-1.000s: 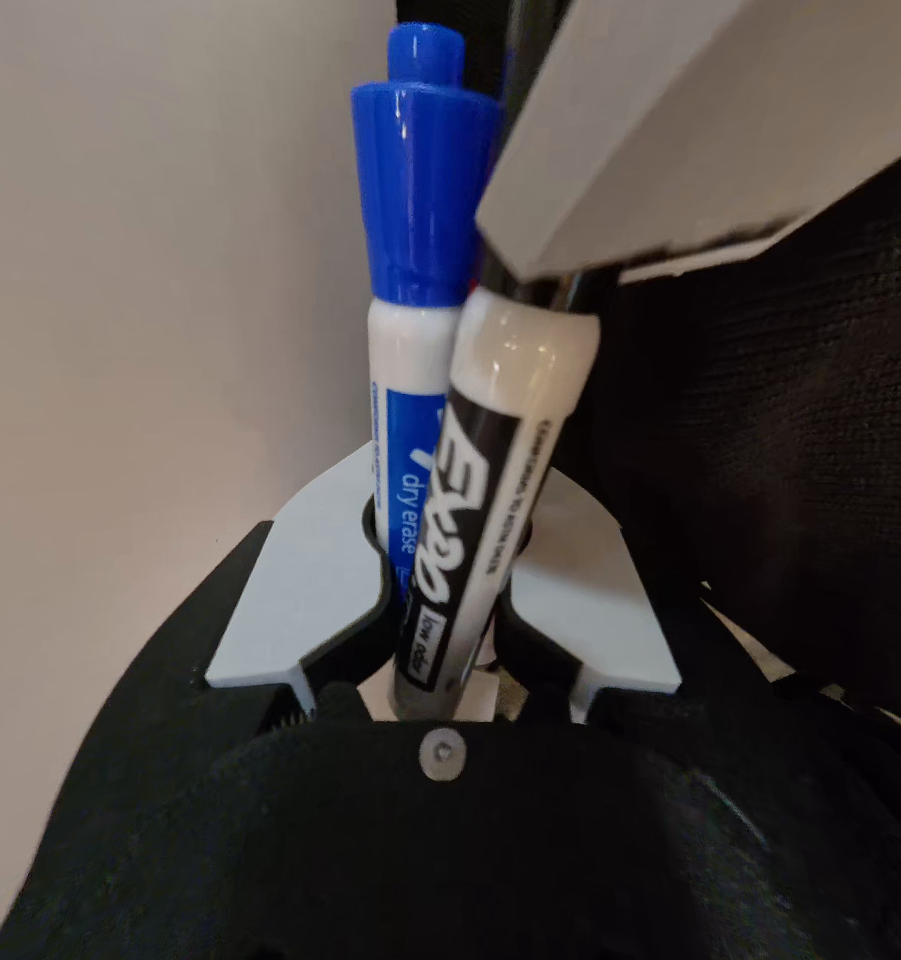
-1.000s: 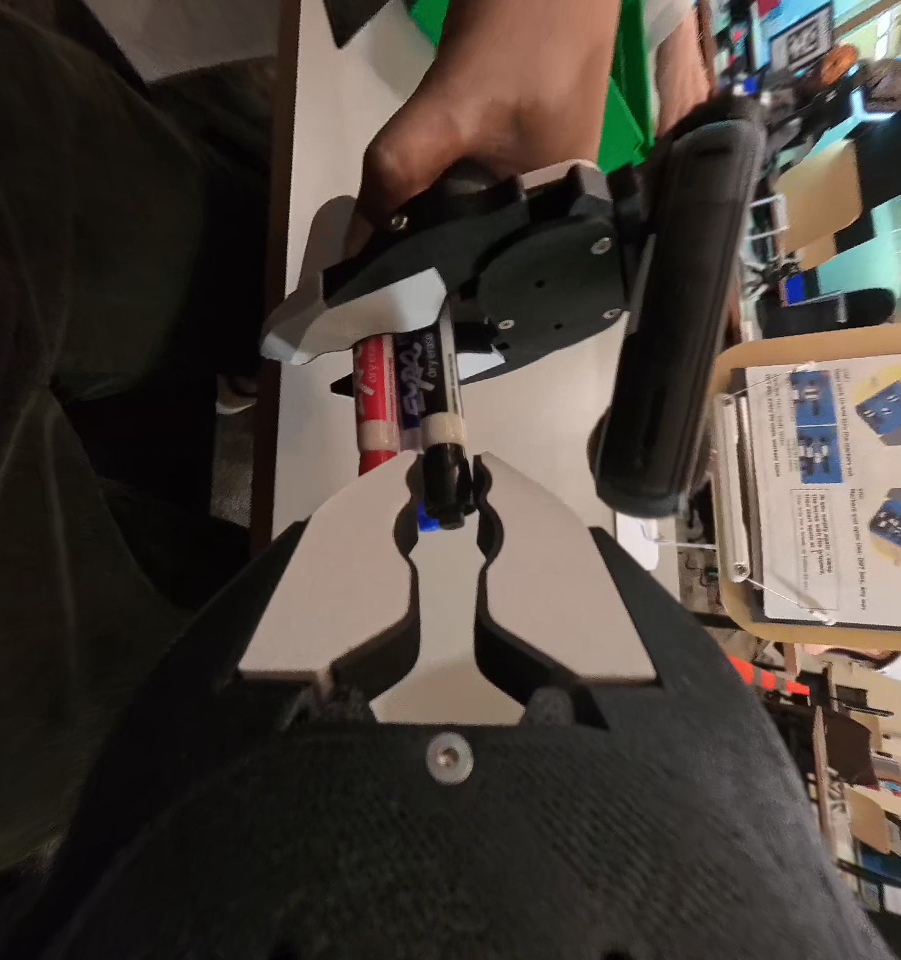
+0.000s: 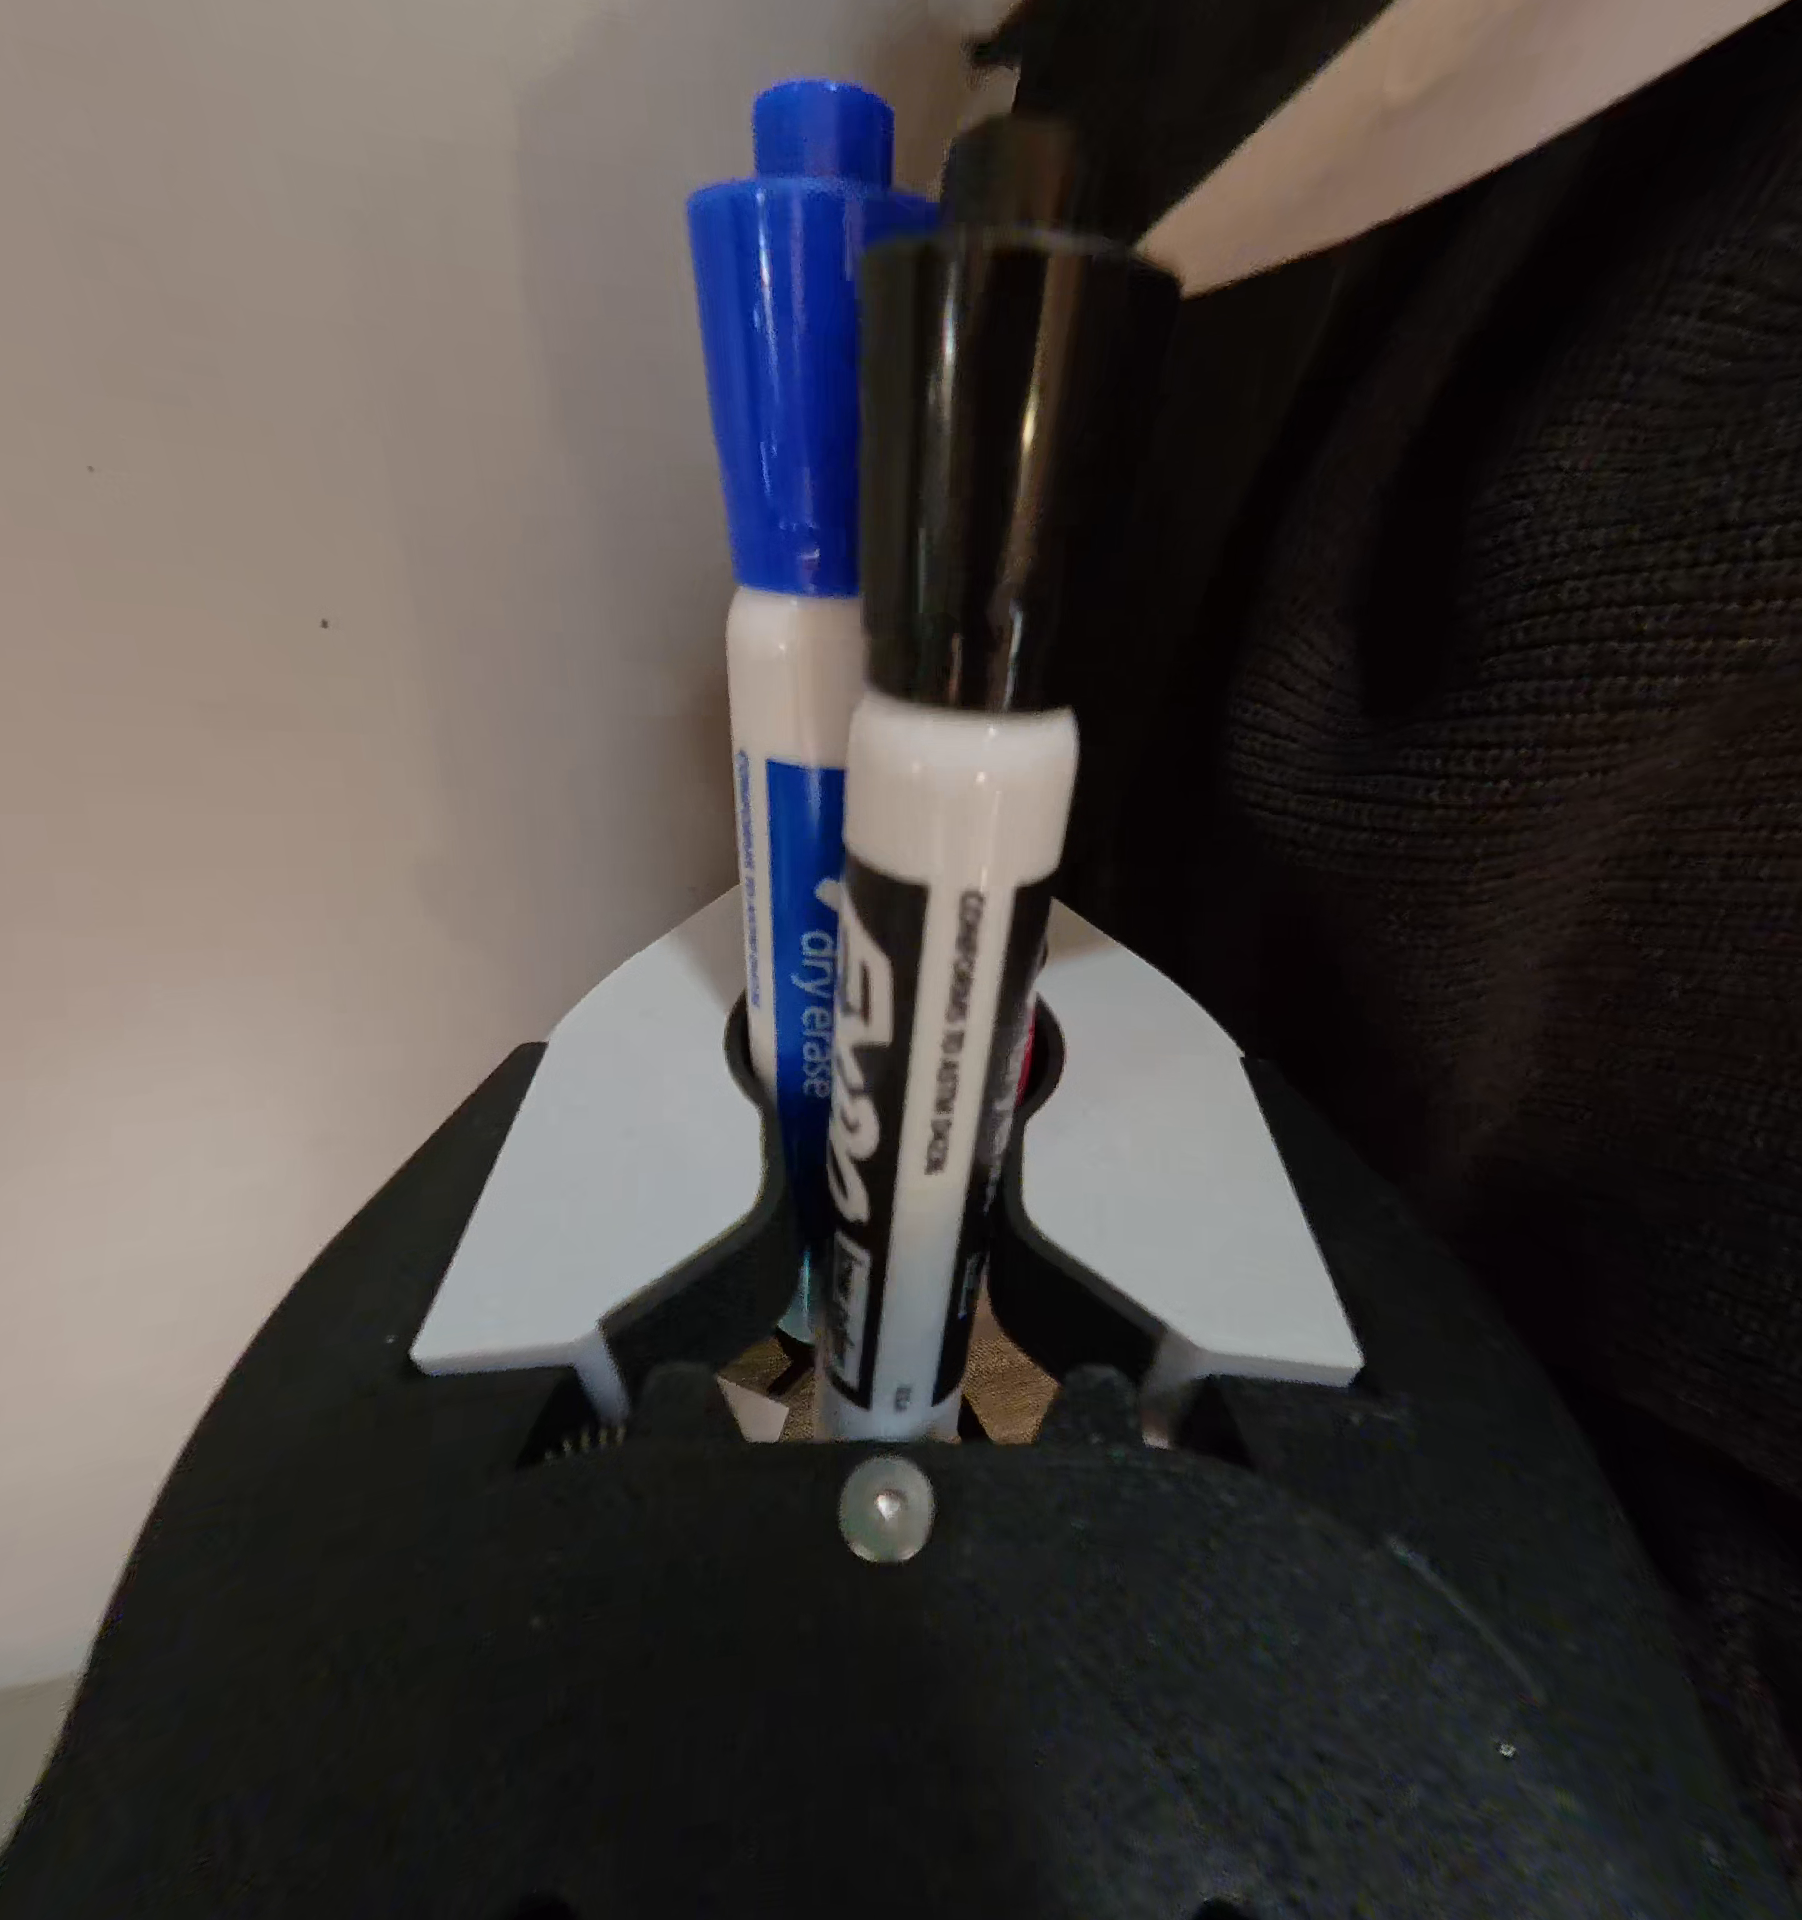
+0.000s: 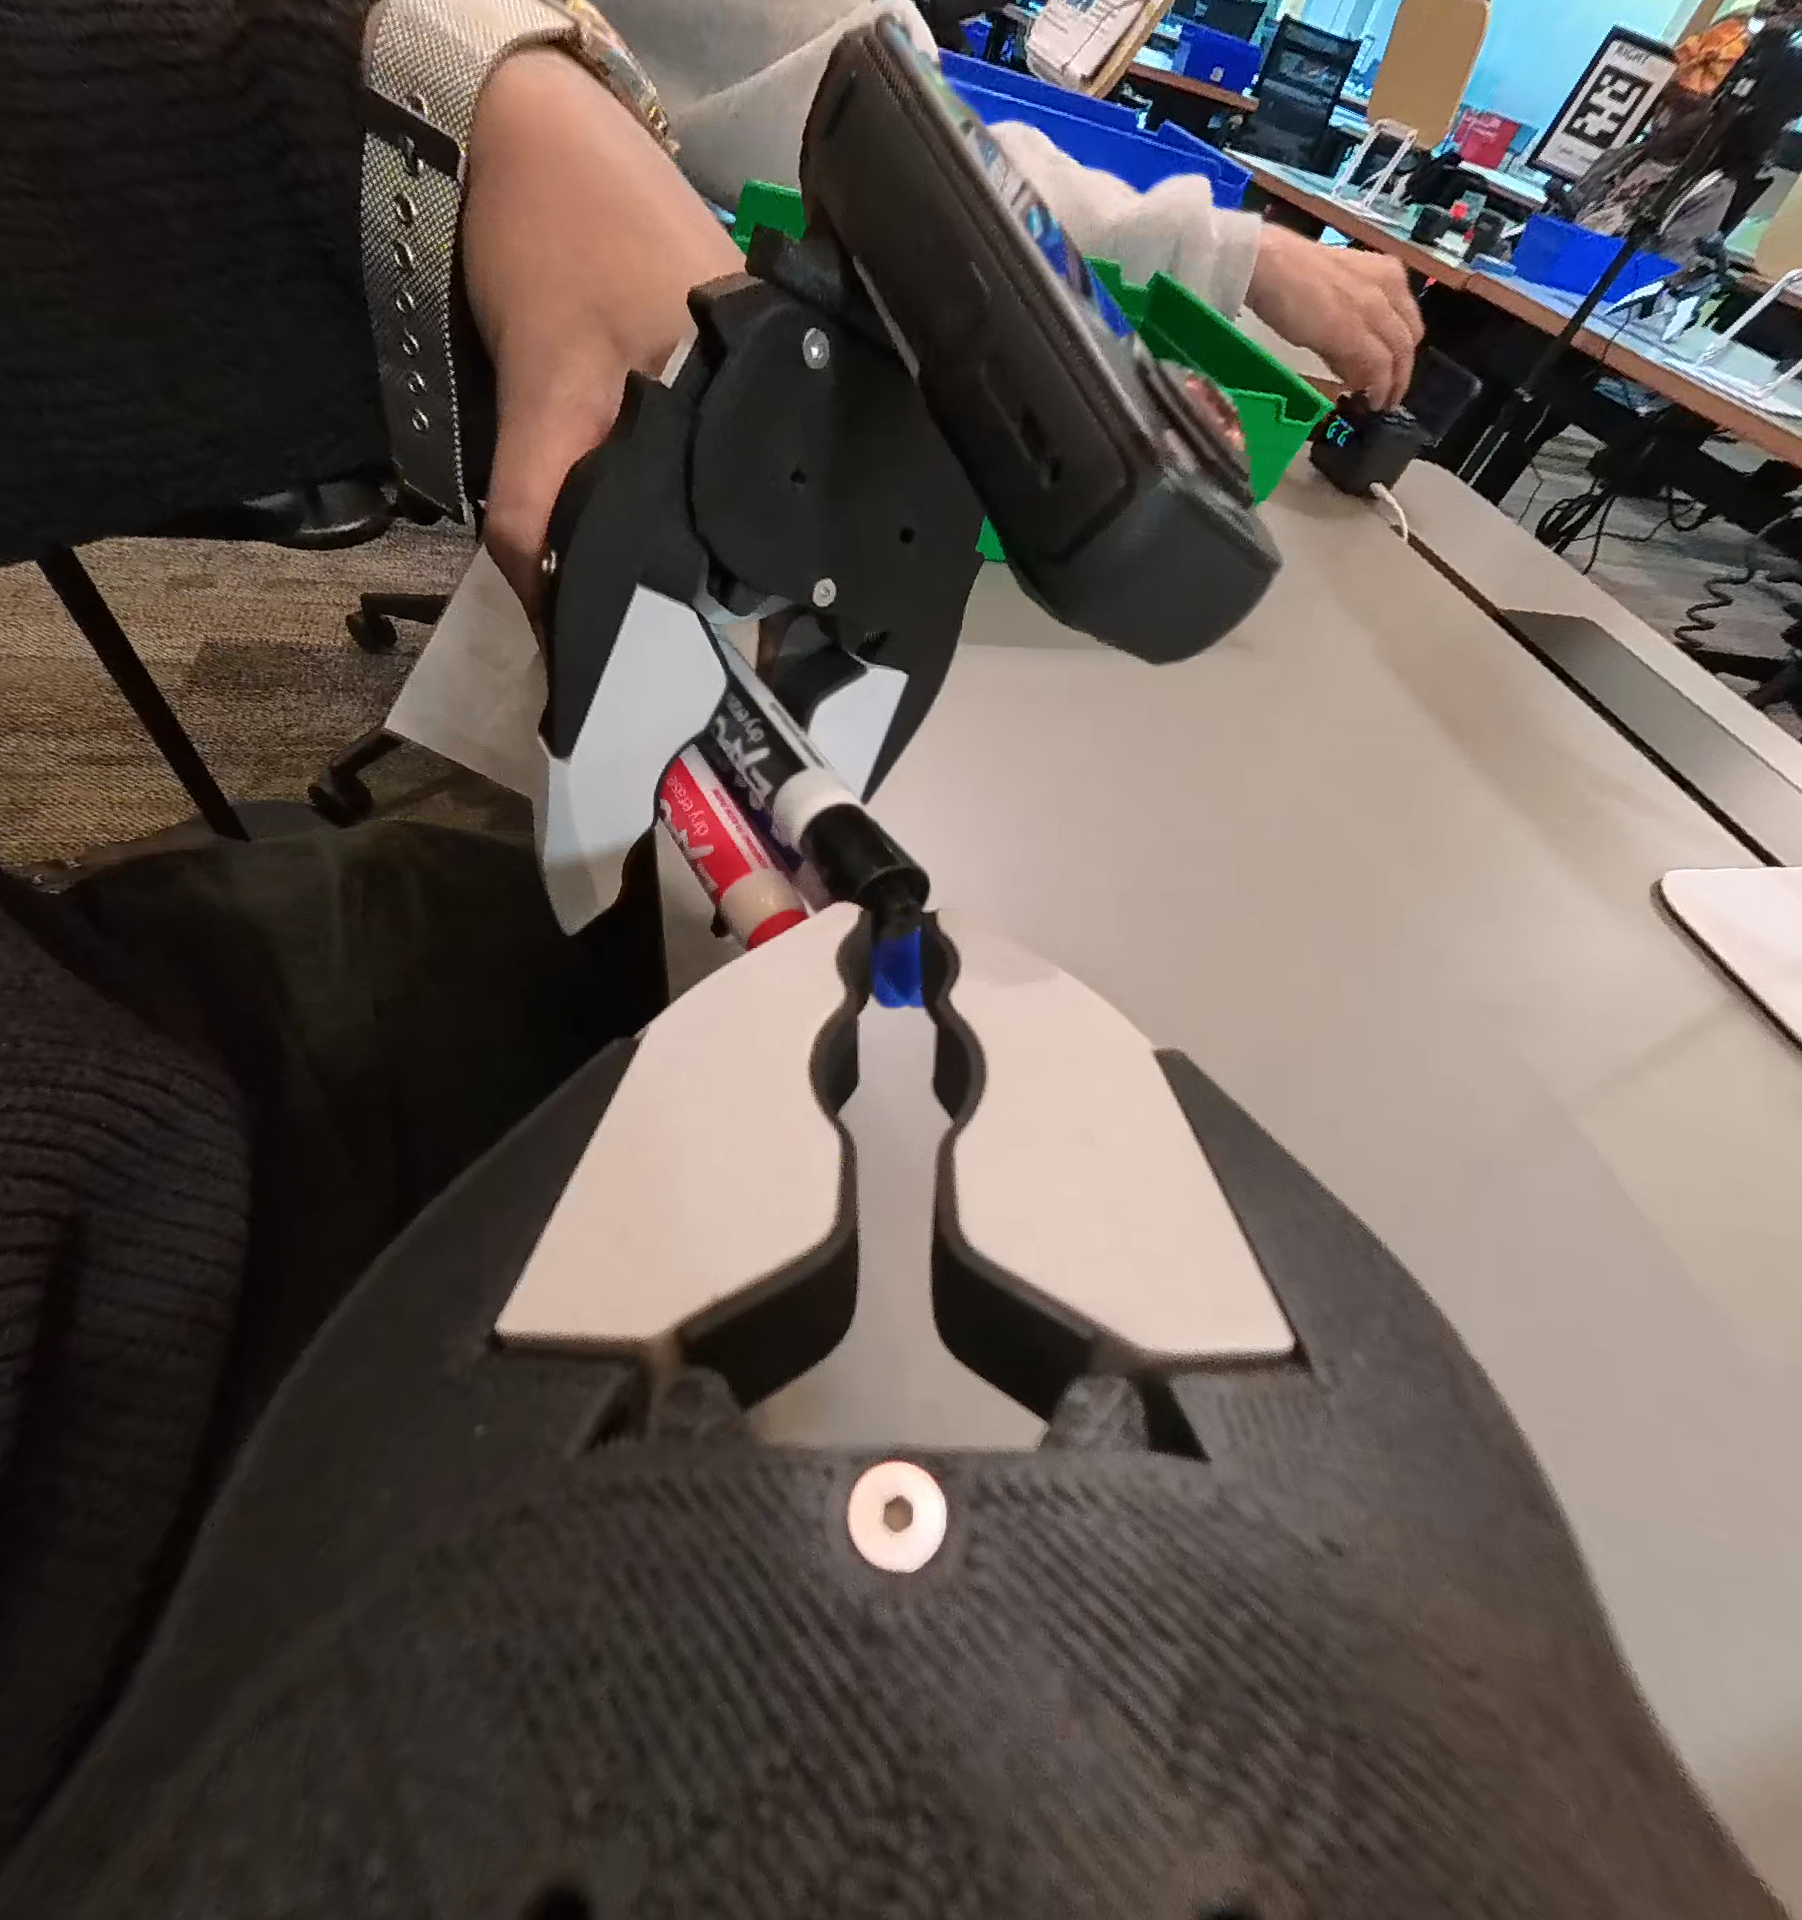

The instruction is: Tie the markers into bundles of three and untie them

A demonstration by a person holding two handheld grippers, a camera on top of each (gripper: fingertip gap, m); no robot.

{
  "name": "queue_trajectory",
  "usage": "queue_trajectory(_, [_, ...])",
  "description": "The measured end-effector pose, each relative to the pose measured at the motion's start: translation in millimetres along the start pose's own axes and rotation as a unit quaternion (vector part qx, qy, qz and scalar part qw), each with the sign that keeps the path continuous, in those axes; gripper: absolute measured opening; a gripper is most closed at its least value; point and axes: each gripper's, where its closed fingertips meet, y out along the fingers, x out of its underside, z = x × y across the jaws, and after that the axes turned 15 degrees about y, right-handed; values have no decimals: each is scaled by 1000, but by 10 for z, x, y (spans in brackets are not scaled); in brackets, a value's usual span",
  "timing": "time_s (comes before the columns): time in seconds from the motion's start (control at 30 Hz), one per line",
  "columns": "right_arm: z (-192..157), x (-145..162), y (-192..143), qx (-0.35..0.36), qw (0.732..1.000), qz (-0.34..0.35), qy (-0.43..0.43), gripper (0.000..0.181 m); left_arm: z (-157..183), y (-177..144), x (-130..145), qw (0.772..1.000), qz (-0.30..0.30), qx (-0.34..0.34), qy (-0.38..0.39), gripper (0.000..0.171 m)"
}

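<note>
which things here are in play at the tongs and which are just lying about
In play: left tongs, shut on black marker, blue marker and red marker; right tongs at the black cap's tip.
Lying about: green bin, blue bins, small black device, white pad.

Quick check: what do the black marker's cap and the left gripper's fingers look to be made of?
Black marker cap: looks like glossy hard plastic; bright streaks of reflected light run along it.
Left gripper fingers: flat, matte pale faces over black edges, with no glare; probably printed plastic, though the faces could be a stuck-on pad.
</note>
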Motion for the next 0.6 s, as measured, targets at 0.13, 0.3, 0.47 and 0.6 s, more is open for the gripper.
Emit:
queue_trajectory(0.13, [-34,4,-7,6,1000,-2,-15,11,28,-26,-16,1000,-3,-6,4,43])
queue_trajectory(0.3, [-16,-62,-66,27,999,14,-42,19,17,-63,-3,1000,-10,-18,-1,43])
queue_trajectory(0.47, [-98,-95,-59,32,996,20,-86,28,51,15,-7,999,-31,-13,3,43])
queue_trajectory(0.6, [-164,9,16,35,992,-7,-122,36,91,84,-36,999,-38,-4,10,43])
